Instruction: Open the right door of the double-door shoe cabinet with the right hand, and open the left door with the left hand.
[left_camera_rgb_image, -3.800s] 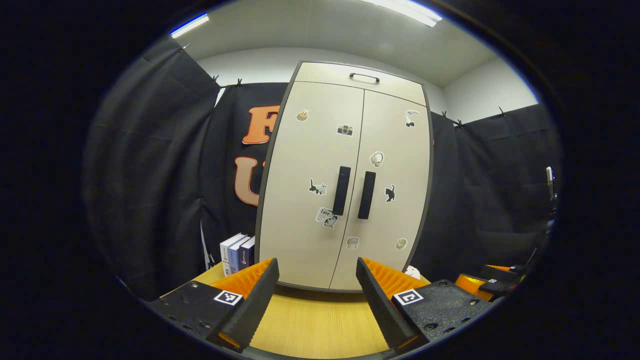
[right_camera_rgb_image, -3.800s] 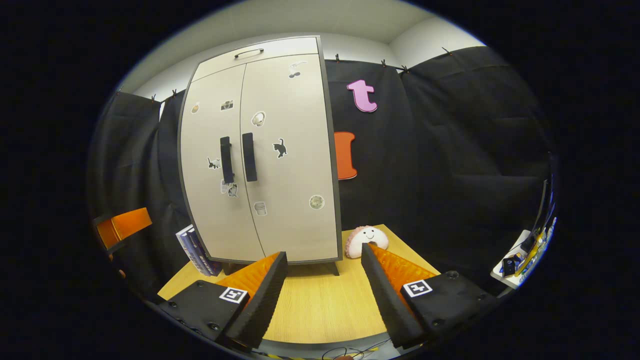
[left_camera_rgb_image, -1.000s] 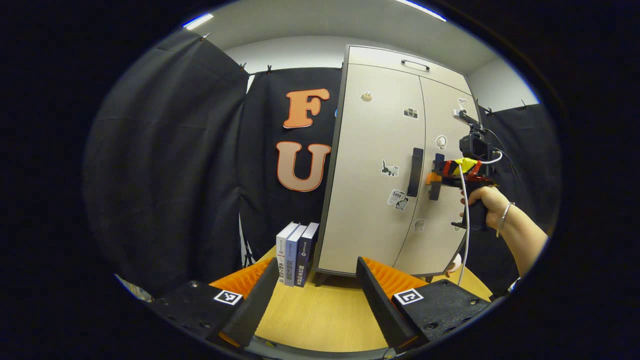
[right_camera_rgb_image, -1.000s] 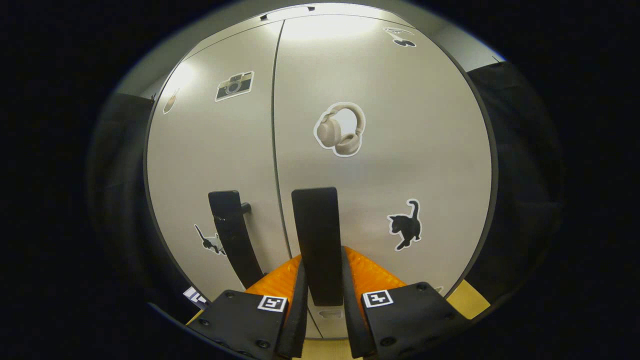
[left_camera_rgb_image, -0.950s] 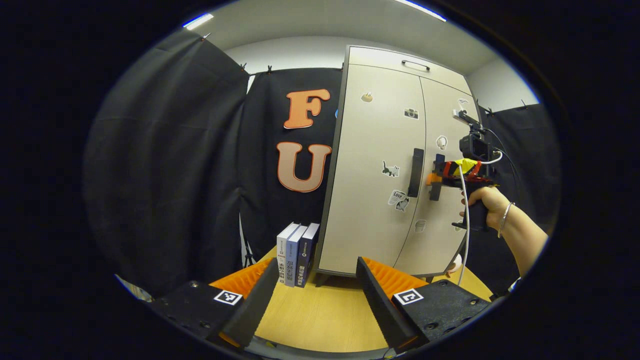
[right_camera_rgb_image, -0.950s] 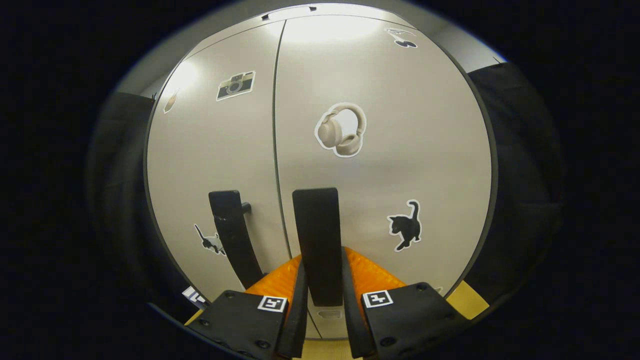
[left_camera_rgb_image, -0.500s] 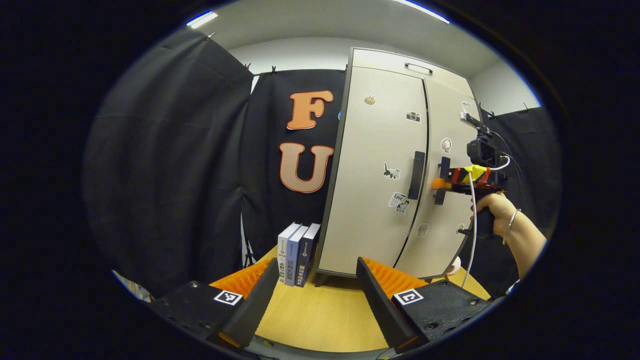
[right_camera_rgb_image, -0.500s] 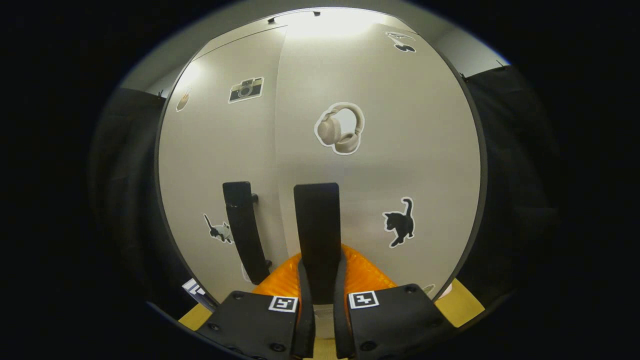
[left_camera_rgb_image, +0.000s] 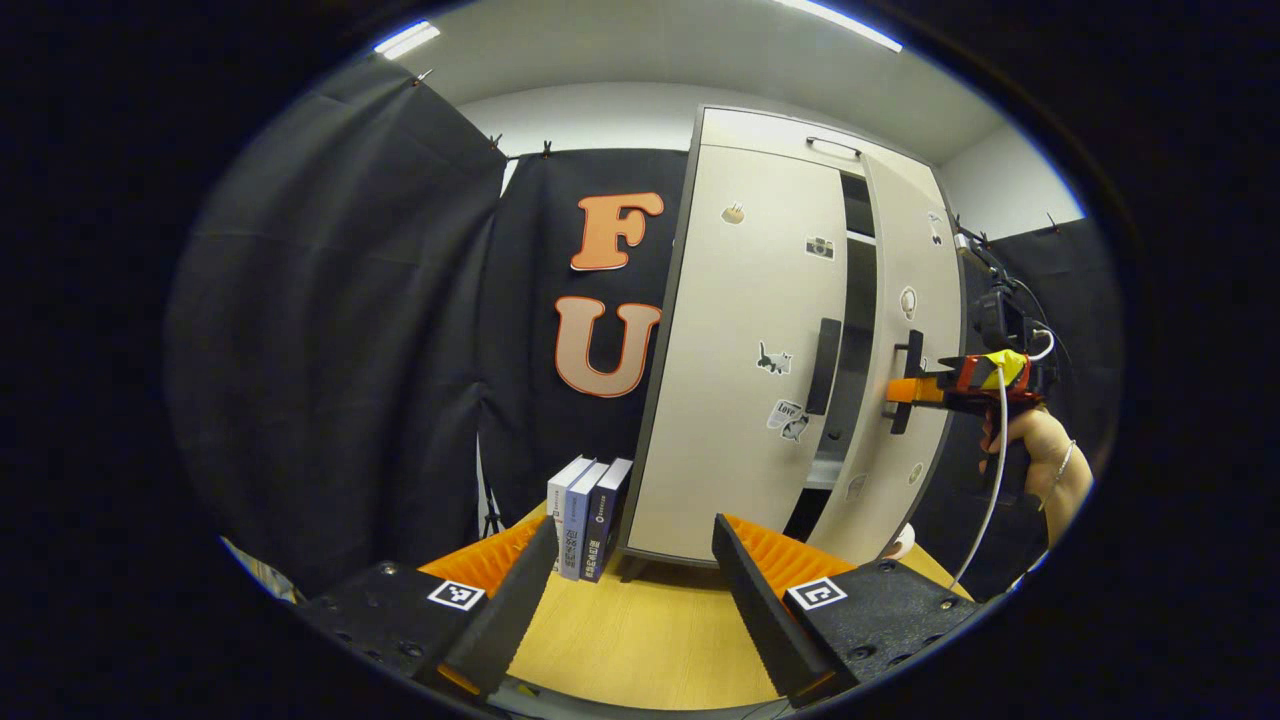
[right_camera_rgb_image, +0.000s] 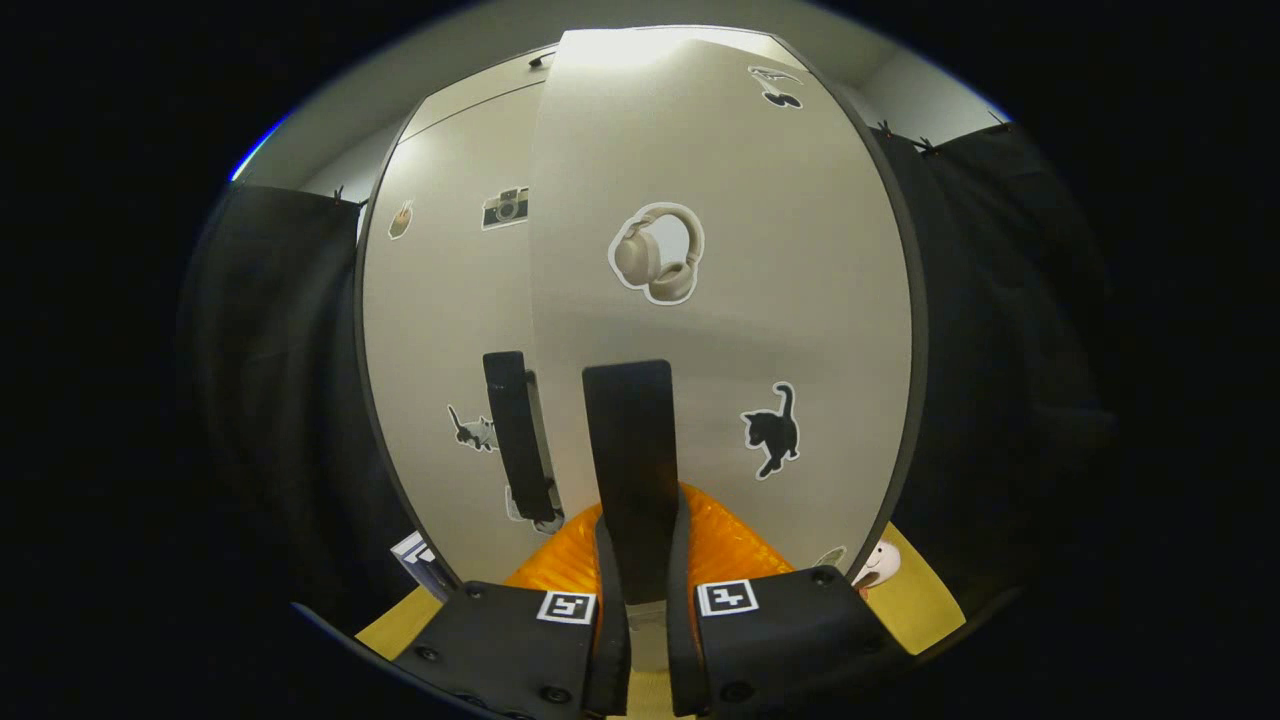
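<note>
Gripping the right door's handle (right_camera_rgb_image: 630, 470), the right tool (right_camera_rgb_image: 640, 590) is clamped tight, and the right door (right_camera_rgb_image: 720, 300) stands ajar. Left tool (left_camera_rgb_image: 630, 600) hovers wide open and empty over the desk (left_camera_rgb_image: 630, 640), left door (left_camera_rgb_image: 750, 350) shut.

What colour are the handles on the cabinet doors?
Black. The right door handle shows best in the right gripper view, with the left door handle beside it.

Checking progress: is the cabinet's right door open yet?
Partly open: the right door stands ajar, with a dark gap beside the left door.
</note>
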